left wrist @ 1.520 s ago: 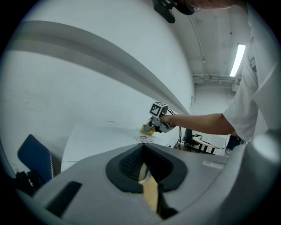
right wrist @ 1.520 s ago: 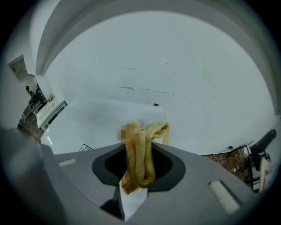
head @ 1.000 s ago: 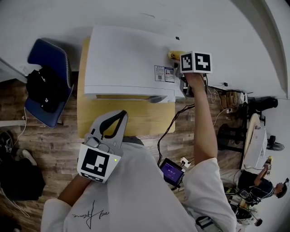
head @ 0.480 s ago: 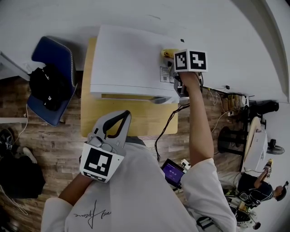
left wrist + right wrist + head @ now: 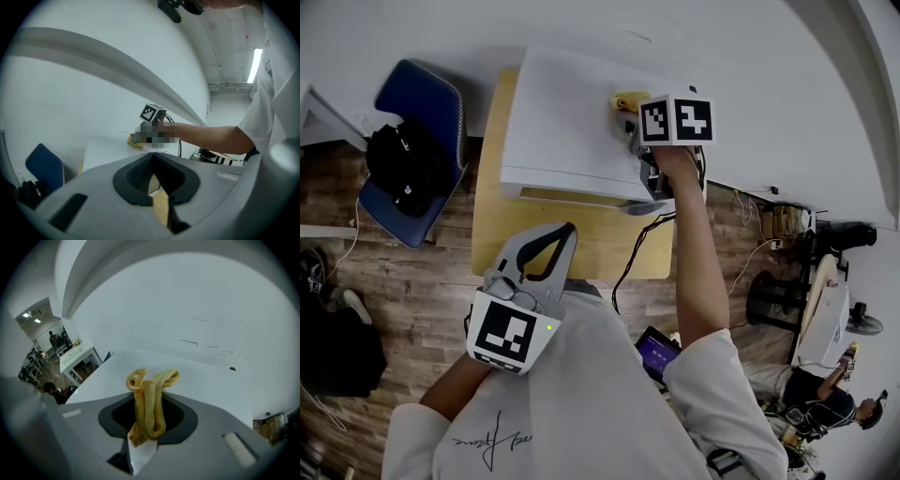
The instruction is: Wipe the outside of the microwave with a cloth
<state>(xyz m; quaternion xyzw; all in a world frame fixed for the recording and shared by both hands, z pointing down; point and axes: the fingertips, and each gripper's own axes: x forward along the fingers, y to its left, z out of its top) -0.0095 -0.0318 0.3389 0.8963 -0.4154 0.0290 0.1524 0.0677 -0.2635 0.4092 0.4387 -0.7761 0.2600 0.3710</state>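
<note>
Head view: pinches yellow cloth (image 5: 623,101) in right gripper (image 5: 634,127) atop microwave (image 5: 562,112), far right; holds left gripper (image 5: 562,234) pressed together, empty, near desk (image 5: 581,248) edge. Could lose cloth to drag: bunched, thin hold.

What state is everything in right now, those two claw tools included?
Right gripper: shut on the cloth.
Cloth: bunched, at the microwave's top.
Left gripper: shut, empty, near the person's chest.
Microwave: on the wooden table; door not visible.

Yellow cloth (image 5: 149,414), white microwave (image 5: 567,122) (tan table (image 5: 581,242)), blue chair (image 5: 429,97)
</note>
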